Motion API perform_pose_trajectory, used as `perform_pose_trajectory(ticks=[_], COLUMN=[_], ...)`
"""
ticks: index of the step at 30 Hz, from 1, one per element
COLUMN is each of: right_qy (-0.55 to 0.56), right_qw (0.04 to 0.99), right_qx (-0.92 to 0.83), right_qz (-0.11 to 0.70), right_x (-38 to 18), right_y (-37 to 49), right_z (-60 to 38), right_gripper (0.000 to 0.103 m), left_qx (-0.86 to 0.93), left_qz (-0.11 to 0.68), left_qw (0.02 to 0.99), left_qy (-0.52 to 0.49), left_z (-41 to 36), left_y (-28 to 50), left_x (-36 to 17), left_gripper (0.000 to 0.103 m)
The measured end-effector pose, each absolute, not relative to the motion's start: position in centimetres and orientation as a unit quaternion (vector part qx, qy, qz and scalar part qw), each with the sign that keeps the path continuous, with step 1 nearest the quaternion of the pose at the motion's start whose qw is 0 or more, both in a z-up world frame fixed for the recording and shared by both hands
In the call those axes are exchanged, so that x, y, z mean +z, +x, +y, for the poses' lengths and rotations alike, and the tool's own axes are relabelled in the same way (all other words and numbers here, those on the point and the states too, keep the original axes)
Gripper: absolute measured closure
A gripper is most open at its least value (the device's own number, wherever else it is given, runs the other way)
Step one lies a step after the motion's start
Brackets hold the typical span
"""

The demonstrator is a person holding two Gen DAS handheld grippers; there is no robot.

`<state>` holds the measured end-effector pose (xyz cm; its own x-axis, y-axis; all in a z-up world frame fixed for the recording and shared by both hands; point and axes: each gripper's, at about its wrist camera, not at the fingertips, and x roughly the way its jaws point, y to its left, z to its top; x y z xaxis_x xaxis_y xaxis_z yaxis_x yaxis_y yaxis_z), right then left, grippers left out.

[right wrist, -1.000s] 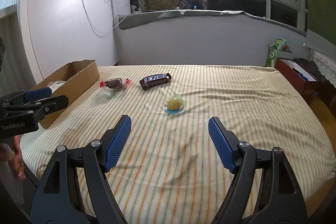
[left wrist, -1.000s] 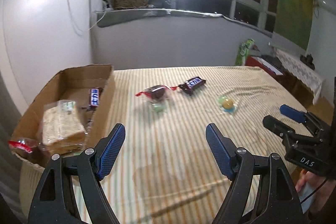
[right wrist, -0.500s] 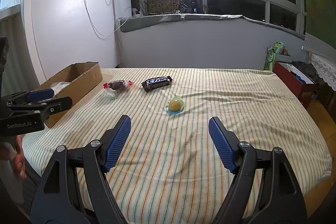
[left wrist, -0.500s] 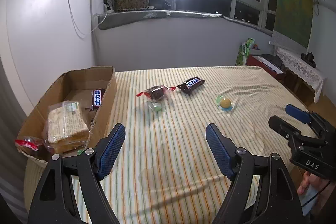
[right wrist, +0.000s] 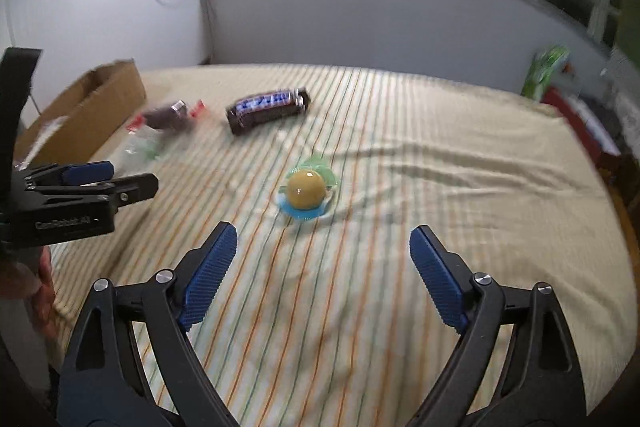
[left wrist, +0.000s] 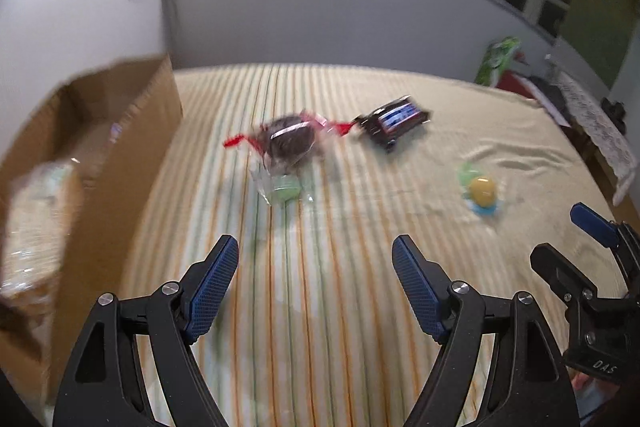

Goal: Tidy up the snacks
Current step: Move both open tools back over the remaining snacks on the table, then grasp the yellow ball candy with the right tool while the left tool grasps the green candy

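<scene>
On the striped bed cover lie a dark cake in a clear wrapper with red ends (left wrist: pixel 289 141), a small green sweet in clear wrap (left wrist: pixel 282 189) in front of it, a dark chocolate bar (left wrist: pixel 394 121) and a yellow ball sweet on blue-green wrap (left wrist: pixel 483 191). My left gripper (left wrist: pixel 316 277) is open and empty, short of the green sweet. My right gripper (right wrist: pixel 324 261) is open and empty, just short of the yellow ball sweet (right wrist: pixel 306 190). The chocolate bar (right wrist: pixel 267 109) and the dark cake (right wrist: pixel 168 117) lie beyond it. Both views are blurred.
A cardboard box (left wrist: pixel 132 115) stands at the left edge of the bed and holds a wrapped pale sandwich pack (left wrist: pixel 32 223). The box also shows in the right wrist view (right wrist: pixel 96 107). A white wall lies behind the bed. A red box (right wrist: pixel 576 115) and green packet (right wrist: pixel 546 71) stand at the right.
Both grippers have moved forward and dipped toward the bed; the snacks now appear larger and nearer. Both stay open and empty.
</scene>
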<state>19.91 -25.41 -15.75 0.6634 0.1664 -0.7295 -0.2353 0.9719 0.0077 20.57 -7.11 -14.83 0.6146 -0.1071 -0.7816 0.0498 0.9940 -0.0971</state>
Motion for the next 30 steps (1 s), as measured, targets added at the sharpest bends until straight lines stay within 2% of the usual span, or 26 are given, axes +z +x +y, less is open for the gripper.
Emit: perform_pose_trajectory(ticks=[9, 15, 16, 18, 19, 20, 21, 23, 24, 30], right_qy=[-0.041, -0.038, -0.039, -0.041, -0.041, -0.041, -0.04, -0.036, -0.034, -0.03], right_qw=[0.894, 0.89, 0.89, 0.892, 0.893, 0.894, 0.894, 0.895, 0.895, 0.9], right_qx=[0.14, 0.142, 0.14, 0.134, 0.136, 0.134, 0.131, 0.133, 0.133, 0.134], right_qz=[0.424, 0.432, 0.431, 0.429, 0.428, 0.427, 0.426, 0.424, 0.423, 0.415], right_x=[-16.9, -17.3, -17.3, -17.2, -17.2, -17.2, -17.1, -17.0, -17.0, -16.7], right_y=[23.0, 23.5, 23.5, 23.5, 23.4, 23.4, 23.4, 23.3, 23.3, 22.6], right_z=[-24.8, -24.7, -24.6, -24.7, -24.7, -24.7, -24.8, -25.1, -25.1, -25.3], right_gripper=[0.014, 0.024, 0.028, 0.043, 0.059, 0.068, 0.071, 0.075, 0.076, 0.078], left_qx=[-0.027, -0.029, -0.027, -0.021, -0.019, -0.015, -0.013, -0.009, -0.012, -0.041], left_qz=[0.449, 0.446, 0.445, 0.442, 0.441, 0.438, 0.436, 0.431, 0.43, 0.419], left_qw=[0.892, 0.892, 0.893, 0.894, 0.894, 0.895, 0.896, 0.898, 0.899, 0.901], left_qy=[-0.056, -0.061, -0.065, -0.071, -0.074, -0.078, -0.081, -0.084, -0.088, -0.1], left_z=[-6.2, -6.0, -5.8, -5.3, -5.1, -4.8, -4.4, -3.7, -3.4, -2.6], left_y=[22.9, 23.3, 23.3, 23.8, 23.8, 23.8, 23.7, 23.5, 23.3, 21.2], left_x=[-15.9, -16.0, -16.0, -15.8, -15.7, -15.7, -15.6, -15.6, -15.5, -15.3], left_gripper=[0.024, 0.025, 0.028, 0.036, 0.044, 0.054, 0.058, 0.085, 0.091, 0.091])
